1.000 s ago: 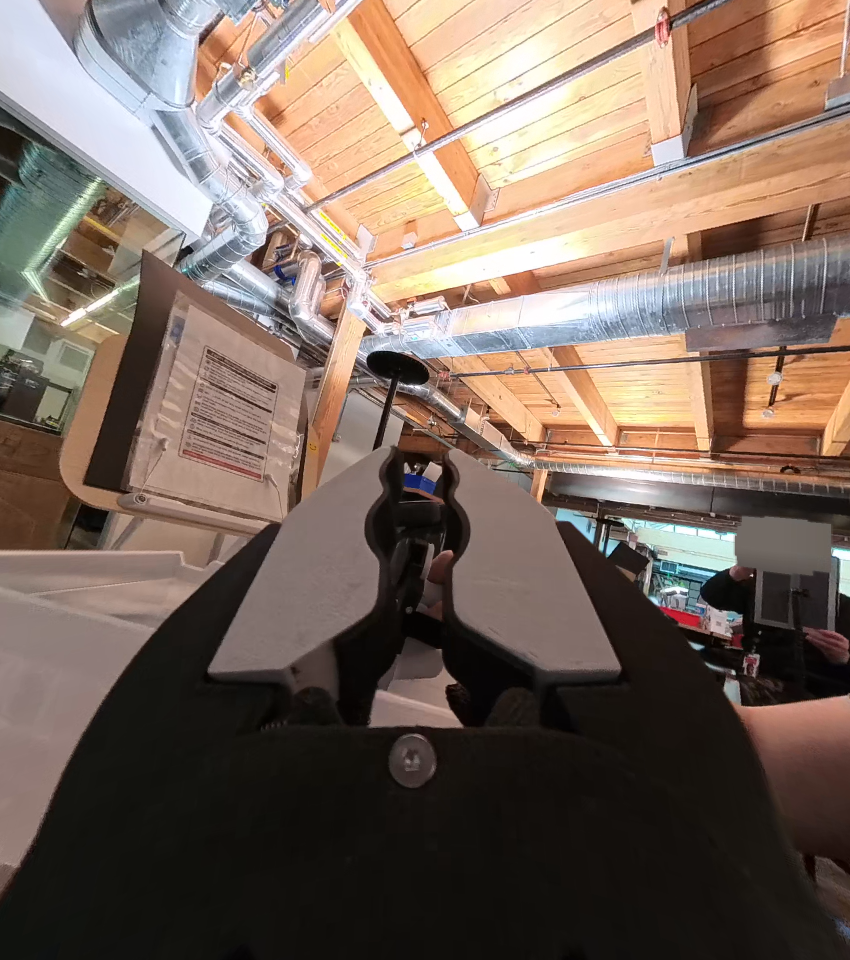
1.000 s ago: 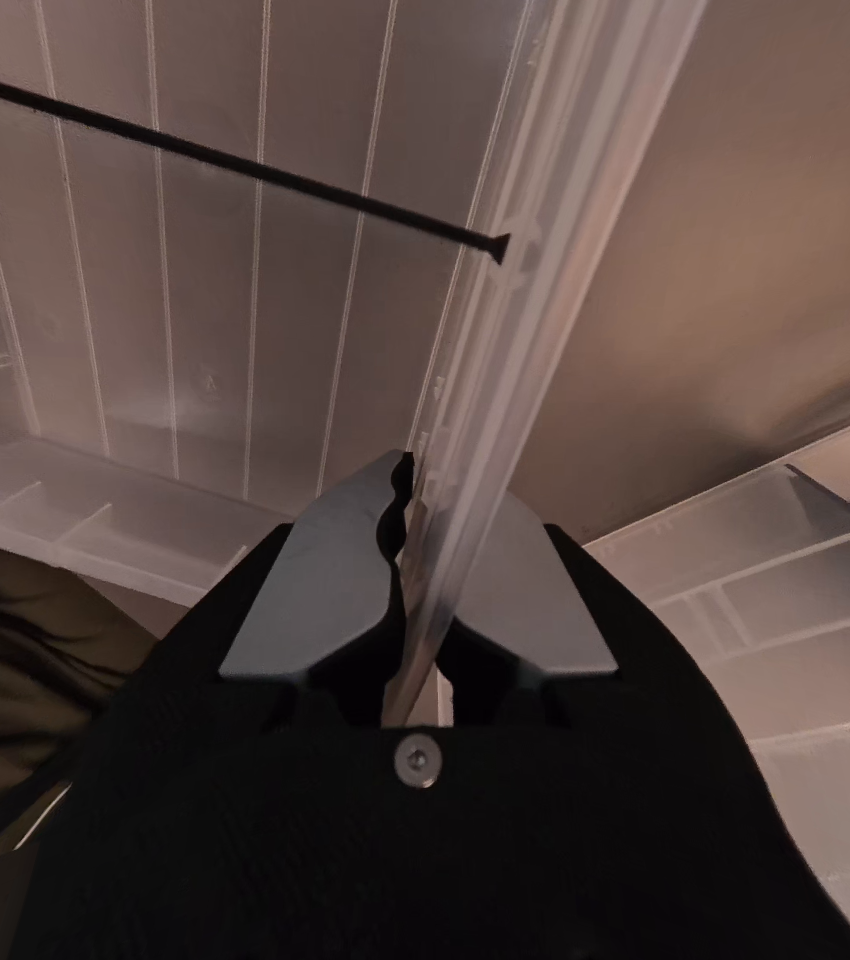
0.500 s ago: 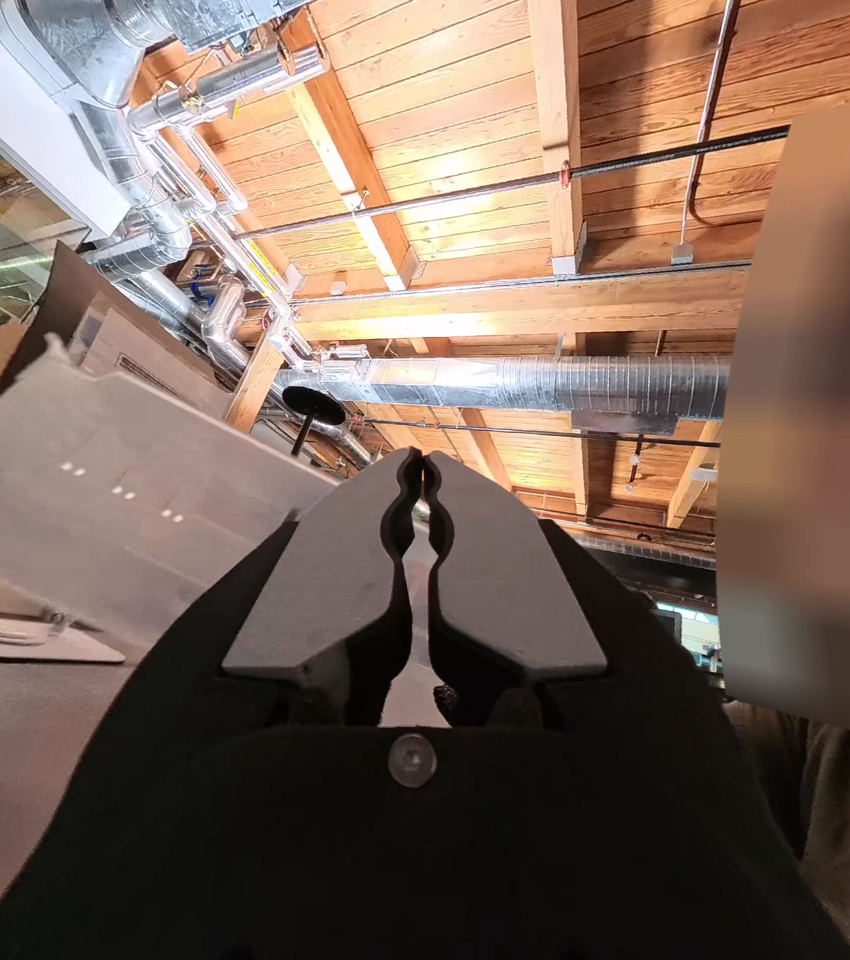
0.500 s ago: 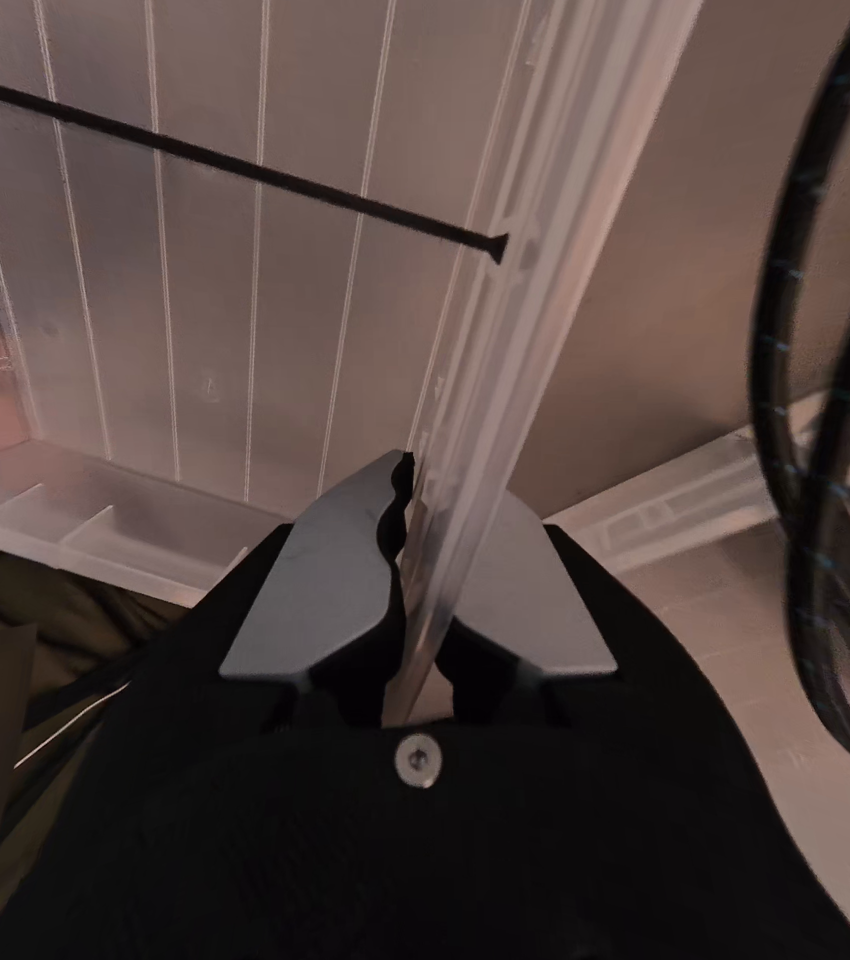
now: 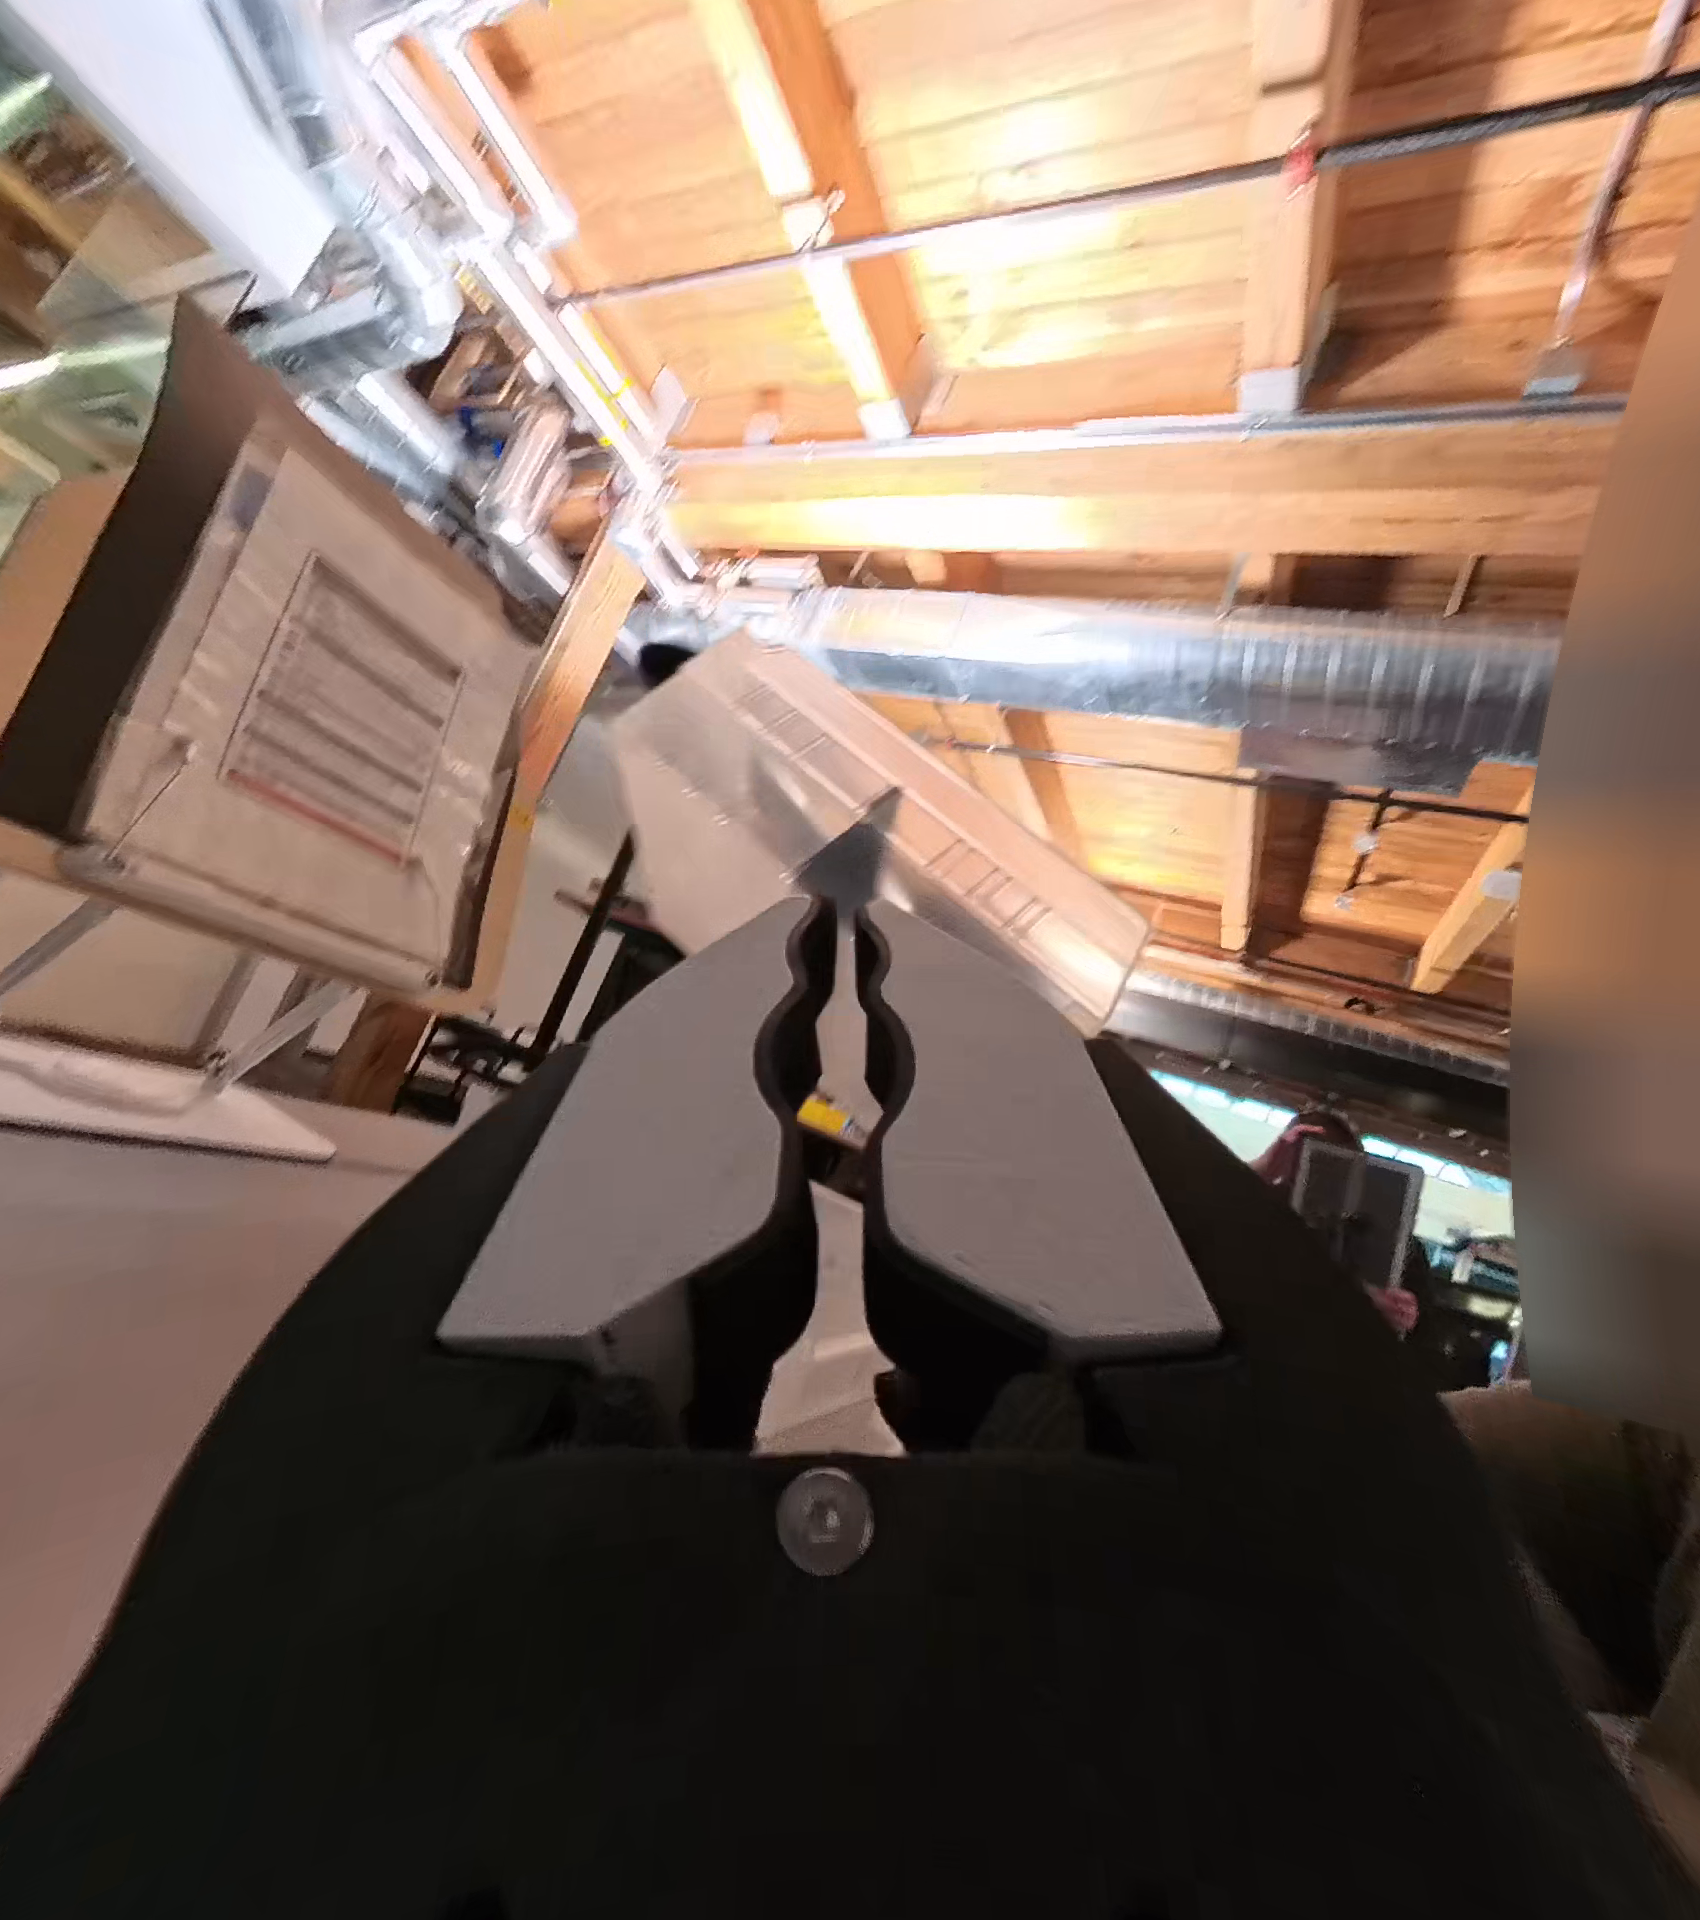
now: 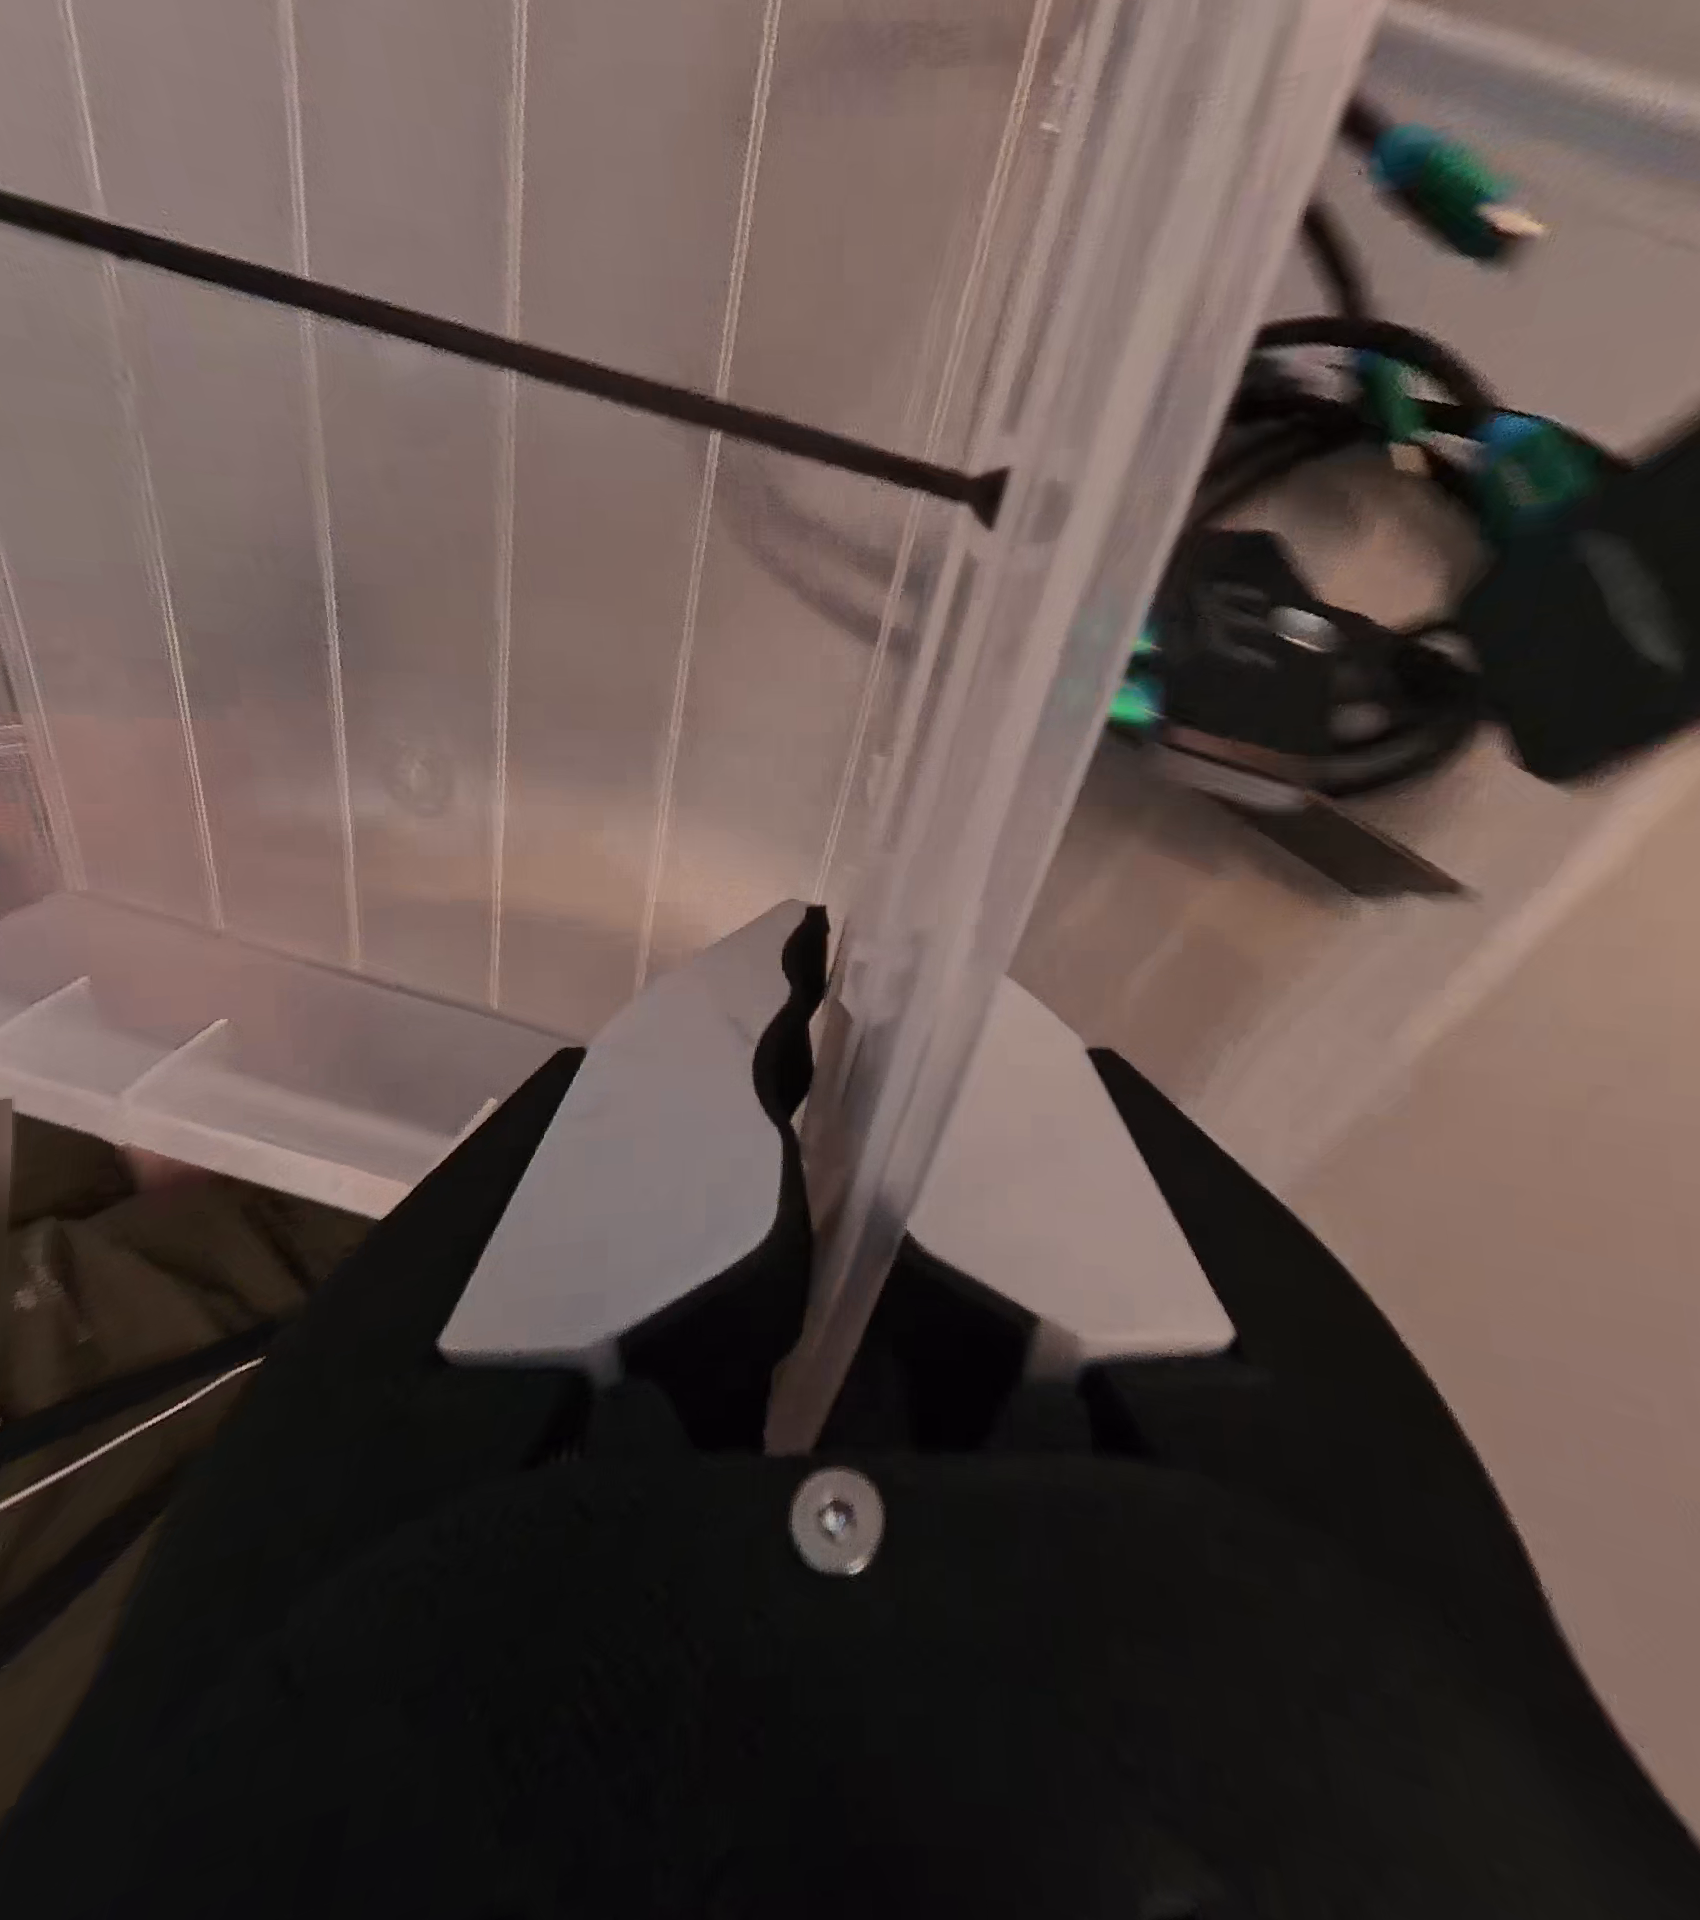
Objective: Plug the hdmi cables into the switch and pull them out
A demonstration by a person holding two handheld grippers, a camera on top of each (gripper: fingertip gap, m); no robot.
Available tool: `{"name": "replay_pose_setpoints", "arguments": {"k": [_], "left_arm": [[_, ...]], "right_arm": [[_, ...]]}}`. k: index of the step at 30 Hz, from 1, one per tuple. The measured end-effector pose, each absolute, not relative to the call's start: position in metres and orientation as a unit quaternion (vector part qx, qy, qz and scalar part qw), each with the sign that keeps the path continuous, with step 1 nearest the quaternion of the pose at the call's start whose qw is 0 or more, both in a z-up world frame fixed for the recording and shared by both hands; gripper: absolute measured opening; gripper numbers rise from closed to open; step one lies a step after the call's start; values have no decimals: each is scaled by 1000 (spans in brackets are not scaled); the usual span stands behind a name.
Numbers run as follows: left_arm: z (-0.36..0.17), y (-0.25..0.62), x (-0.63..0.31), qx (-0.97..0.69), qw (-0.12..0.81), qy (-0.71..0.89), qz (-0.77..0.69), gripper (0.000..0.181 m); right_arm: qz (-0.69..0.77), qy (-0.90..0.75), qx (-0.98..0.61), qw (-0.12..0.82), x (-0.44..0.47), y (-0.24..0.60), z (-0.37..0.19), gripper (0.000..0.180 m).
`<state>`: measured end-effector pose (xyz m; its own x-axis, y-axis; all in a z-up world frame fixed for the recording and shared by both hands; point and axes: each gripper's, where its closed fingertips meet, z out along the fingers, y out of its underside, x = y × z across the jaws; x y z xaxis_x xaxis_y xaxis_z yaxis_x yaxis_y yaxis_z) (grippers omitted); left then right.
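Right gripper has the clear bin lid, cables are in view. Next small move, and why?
Probably set the lid aside first. The right gripper is shut on the clear plastic lid's edge, so it can't take a plug. The black cables with blue-green plugs lie beyond the lid; the left gripper, shut and empty, points toward the ceiling.
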<state>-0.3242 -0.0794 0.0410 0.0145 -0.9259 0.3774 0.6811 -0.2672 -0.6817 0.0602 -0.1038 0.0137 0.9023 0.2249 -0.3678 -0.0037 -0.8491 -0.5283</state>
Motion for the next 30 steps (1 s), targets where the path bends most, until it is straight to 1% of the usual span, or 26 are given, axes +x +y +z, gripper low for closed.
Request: {"name": "replay_pose_setpoints", "arguments": {"k": [2, 4, 5, 7, 8, 11, 14, 20, 23, 26, 29, 30], "left_arm": [[27, -69, -308, -464, 573, 157, -657, 11], [14, -62, -290, -515, 562, 171, -624, 25], [10, -58, -282, -536, 563, 172, -605, 35], [7, -53, -264, -560, 578, 167, -570, 63], [7, -54, -250, -570, 582, 182, -551, 70], [2, -63, -195, -614, 565, 251, -491, 77], [-5, -73, -140, -641, 542, 295, -456, 79], [-29, -76, -63, -688, 505, 357, -379, 87], [-45, -75, -40, -711, 483, 381, -342, 89], [-60, -62, -32, -726, 493, 396, -271, 90], [-70, -48, -31, -738, 496, 395, -231, 78], [-73, -44, -31, -743, 491, 396, -224, 79]], "right_arm": [[187, -6, -941, 283, 98, -119, 13, 4], [161, 52, -939, 298, 137, -134, 12, 4], [146, 80, -937, 308, 156, -141, 11, 4], [124, 133, -928, 325, 194, -154, 7, 4], [120, 157, -923, 331, 209, -160, 3, 4], [117, 217, -906, 345, 248, -178, -9, 4], [117, 260, -894, 345, 272, -193, -21, 4], [150, 287, -889, 325, 285, -204, -44, 4], [175, 295, -884, 318, 285, -206, -52, 4], [197, 305, -876, 316, 287, -207, -57, 4], [210, 314, -870, 317, 290, -210, -60, 4], [212, 315, -869, 317, 292, -211, -61, 4]]}}
